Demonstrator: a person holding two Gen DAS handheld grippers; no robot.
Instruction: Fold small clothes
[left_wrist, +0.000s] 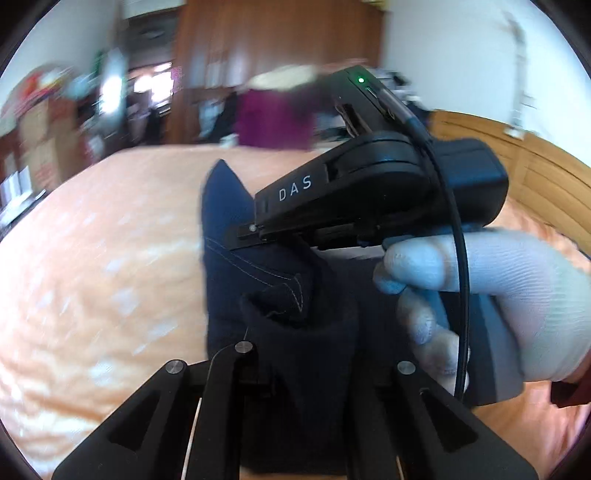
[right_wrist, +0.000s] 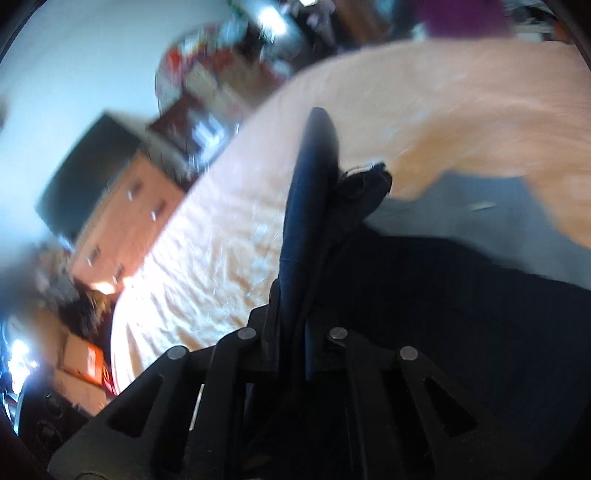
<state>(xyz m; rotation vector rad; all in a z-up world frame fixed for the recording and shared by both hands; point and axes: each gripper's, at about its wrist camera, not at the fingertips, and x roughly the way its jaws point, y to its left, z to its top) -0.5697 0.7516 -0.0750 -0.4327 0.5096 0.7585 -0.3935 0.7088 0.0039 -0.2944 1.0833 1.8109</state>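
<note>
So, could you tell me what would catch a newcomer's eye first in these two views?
First, the dark navy garment held up above the orange bedspread, filling the middle of the left wrist view. Next, the right gripper, a black body marked DAS, comes in from the right and pinches the cloth, with a white-gloved hand on its handle. In the right wrist view the same cloth stands edge-on between that gripper's closed fingers.

Both wrist views sit close over the orange bedspread, the right one rolled sideways.
</note>
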